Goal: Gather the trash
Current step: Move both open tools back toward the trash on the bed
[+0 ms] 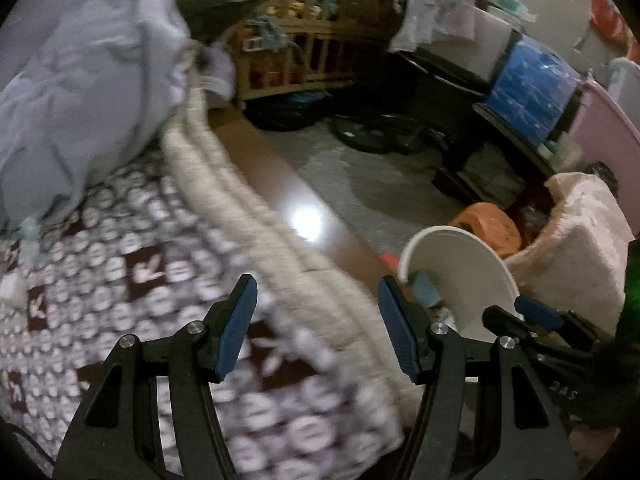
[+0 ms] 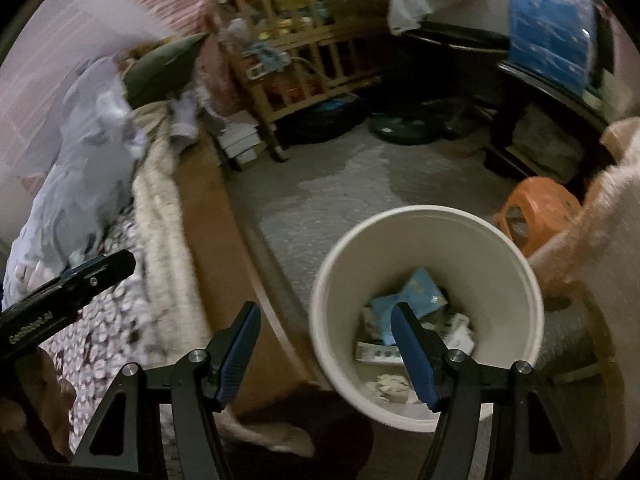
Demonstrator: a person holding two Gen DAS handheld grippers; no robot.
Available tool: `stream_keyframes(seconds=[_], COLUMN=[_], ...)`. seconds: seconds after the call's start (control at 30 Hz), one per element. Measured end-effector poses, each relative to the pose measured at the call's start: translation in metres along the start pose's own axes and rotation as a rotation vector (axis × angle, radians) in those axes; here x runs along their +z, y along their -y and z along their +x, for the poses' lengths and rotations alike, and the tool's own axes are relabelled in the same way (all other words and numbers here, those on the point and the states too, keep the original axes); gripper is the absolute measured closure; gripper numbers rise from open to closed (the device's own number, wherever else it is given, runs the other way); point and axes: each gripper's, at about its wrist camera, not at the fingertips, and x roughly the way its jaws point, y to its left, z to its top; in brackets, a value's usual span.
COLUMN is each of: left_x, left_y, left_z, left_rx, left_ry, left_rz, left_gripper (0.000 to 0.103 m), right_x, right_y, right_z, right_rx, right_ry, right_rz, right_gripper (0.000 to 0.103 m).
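Observation:
A white round bin stands on the floor beside the bed. It holds blue packets and crumpled white paper. My right gripper hangs above the bin's left rim, open, with nothing between its fingers. My left gripper is open and empty over the bed's edge, above the patterned blanket. In the left wrist view the bin shows at the right, with the right gripper beside it. The left gripper also shows at the left of the right wrist view. Both views are blurred.
A grey duvet lies heaped on the bed. A wooden crib stands at the back, dark furniture with a blue box at the right. An orange stool and a fluffy pink cloth are near the bin. Grey carpet covers the floor.

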Motion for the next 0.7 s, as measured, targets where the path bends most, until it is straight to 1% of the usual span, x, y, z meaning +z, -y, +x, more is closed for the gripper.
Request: stream_keyframes(seconds=[0.2,0.4,0.53,0.7], left_x=[-0.011,-0.03,-0.044,-0.057], left_y=[-0.049,-0.116,-0.174,-0.255], left_z=[-0.017,-0.034,-0.045,-0.053], left_rx=[0.066,0.146,0.219,0.327], left_ry=[0.009,-0.017,-0.041,-0.061], left_rz=[-0.046,-0.115,-0.189,-0.302], left_gripper=[0.042,0.042,0.042,0.042], right_x=[0.0,-0.005,-0.008,-0.011], right_y=[-0.054,-0.122,-0.168,-0.23], right_z=[0.005,0.02,0.038,0.067], right_rx=[0.056,0.133,0.192,0.261], right_ry=[-0.013,-0.044,-0.087,-0.137], right_rz=[-0.087,-0.196,-0.253,-0.318], right_gripper=[0.038,0.038,0.038,0.038])
